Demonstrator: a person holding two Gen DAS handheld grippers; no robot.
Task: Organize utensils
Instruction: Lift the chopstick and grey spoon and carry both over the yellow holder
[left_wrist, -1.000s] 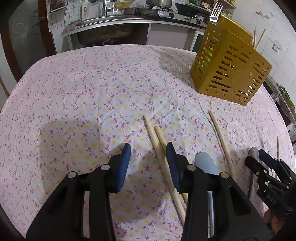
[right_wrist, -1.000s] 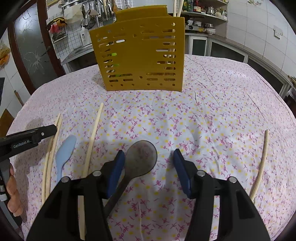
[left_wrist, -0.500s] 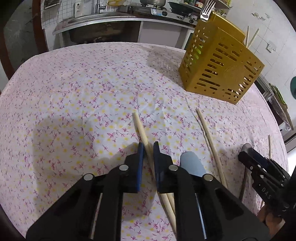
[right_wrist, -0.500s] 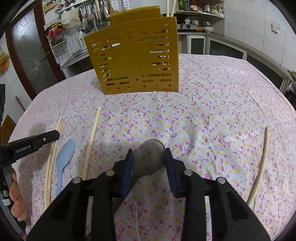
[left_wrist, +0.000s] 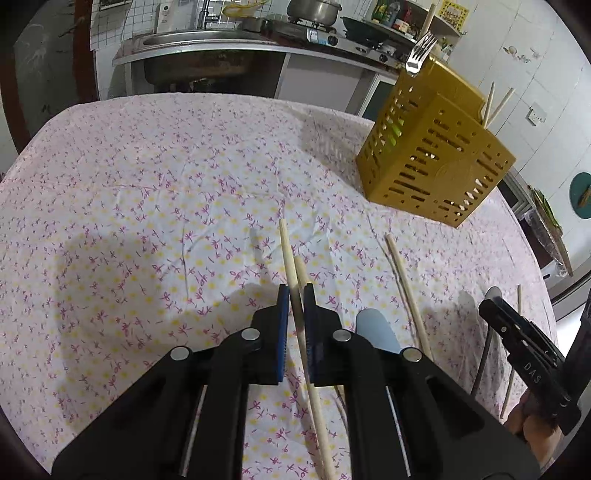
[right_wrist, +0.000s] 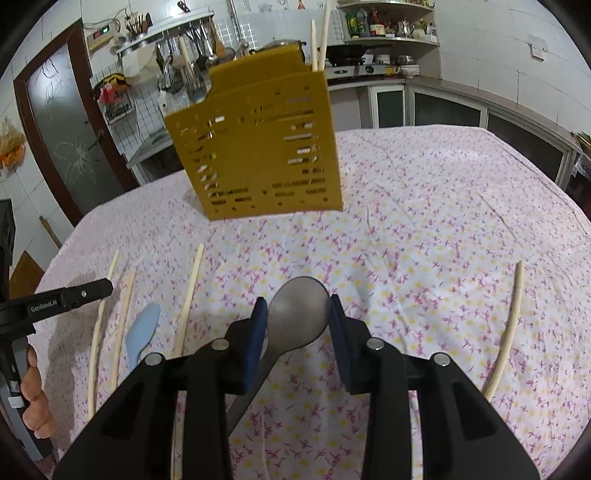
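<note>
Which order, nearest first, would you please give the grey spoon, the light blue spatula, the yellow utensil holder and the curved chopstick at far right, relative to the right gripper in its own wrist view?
1. Grey spoon: its bowl sits between the jaws of the right gripper.
2. Light blue spatula: lying to the left.
3. Curved chopstick: far right on the cloth.
4. Yellow utensil holder: standing farthest back, at the middle.

Each gripper is a black plastic two-finger clamp. The left gripper (left_wrist: 294, 295) has angular, tapering arms, each fitted with two round silver pivot screws, and flat blue pads (left_wrist: 283, 306) on the inner finger faces. The right gripper (right_wrist: 298, 308) is built identically, with blue pads (right_wrist: 258, 325). White lettering marks the outer finger sides: "GenRobot.AI" on the left unit, "DAS" on the right. Bare fingers (right_wrist: 35, 402) wrap each handle.
</note>
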